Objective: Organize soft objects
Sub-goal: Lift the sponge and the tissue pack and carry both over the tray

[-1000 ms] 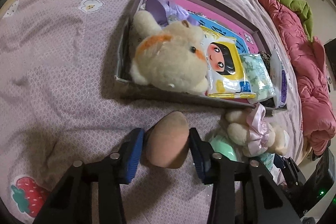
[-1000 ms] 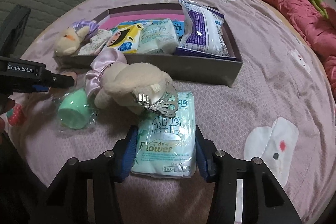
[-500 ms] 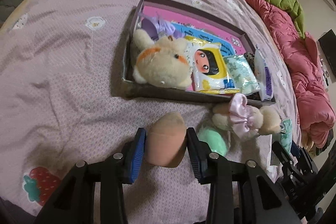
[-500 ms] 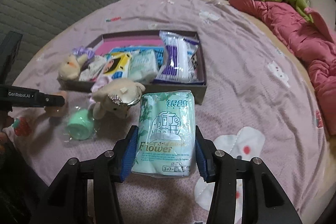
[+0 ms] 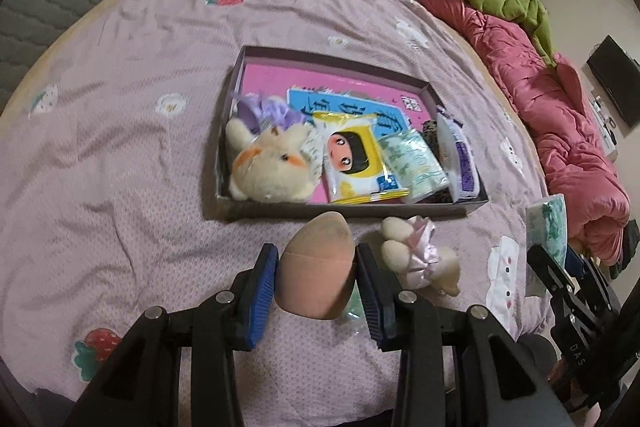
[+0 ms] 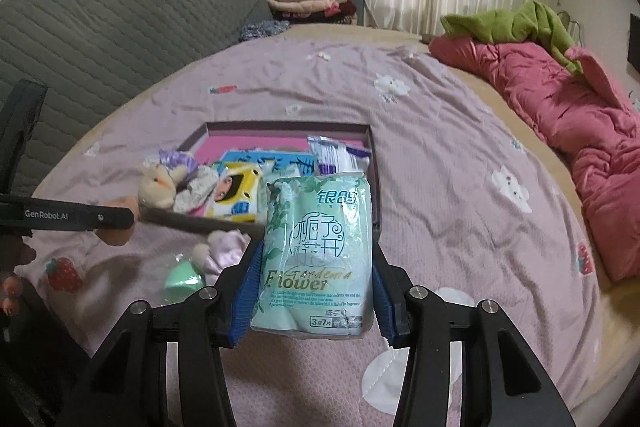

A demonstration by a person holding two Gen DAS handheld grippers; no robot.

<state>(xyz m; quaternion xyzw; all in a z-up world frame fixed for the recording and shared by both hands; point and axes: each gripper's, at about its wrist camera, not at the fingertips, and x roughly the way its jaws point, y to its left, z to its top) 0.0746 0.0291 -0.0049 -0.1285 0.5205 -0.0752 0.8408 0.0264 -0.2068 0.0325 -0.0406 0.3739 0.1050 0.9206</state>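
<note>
left gripper (image 5: pixel 316 281) is clamped on a tan egg-shaped sponge (image 5: pixel 318 269), blue pads pressed to both its sides. it's held up off the bed (image 5: pixel 120 147), pointed end toward the box (image 5: pixel 340 213), just short of the box's near wall.

right gripper (image 6: pixel 314 291) is clamped on a pale green tissue pack (image 6: pixel 318 255) — upright, "flower" print facing the camera, lifted clear of the bed. from the right wrist view the pack covers the box's near right corner. in the left wrist view the same pack shows at the far right edge with the right gripper under it.

box is a shallow dark tray with a pink floor, sitting mid-bed. inside, left to right in the left wrist view: cream plush toy (image 5: pixel 272 167) with orange patches lying against the near left corner, purple fabric bit (image 5: pixel 264 109) behind it, yellow pack with a cartoon face (image 5: pixel 354 159), another green tissue pack (image 5: pixel 414 163), a white and purple packet (image 5: pixel 458 155) leaning on the right wall. a blue printed sheet (image 5: pixel 348 103) lies under them.

outside the box, just beside its near wall: a small cream plush with a pink satin bow (image 5: pixel 416 251) lying on the bed. a mint green sponge (image 6: pixel 184 277) in clear wrap sits near it, mostly hidden behind the left gripper in the left view.

pink quilt (image 6: pixel 560 115) with a green blanket (image 6: pixel 508 23) on top is bunched along the right side of the bed.
</note>
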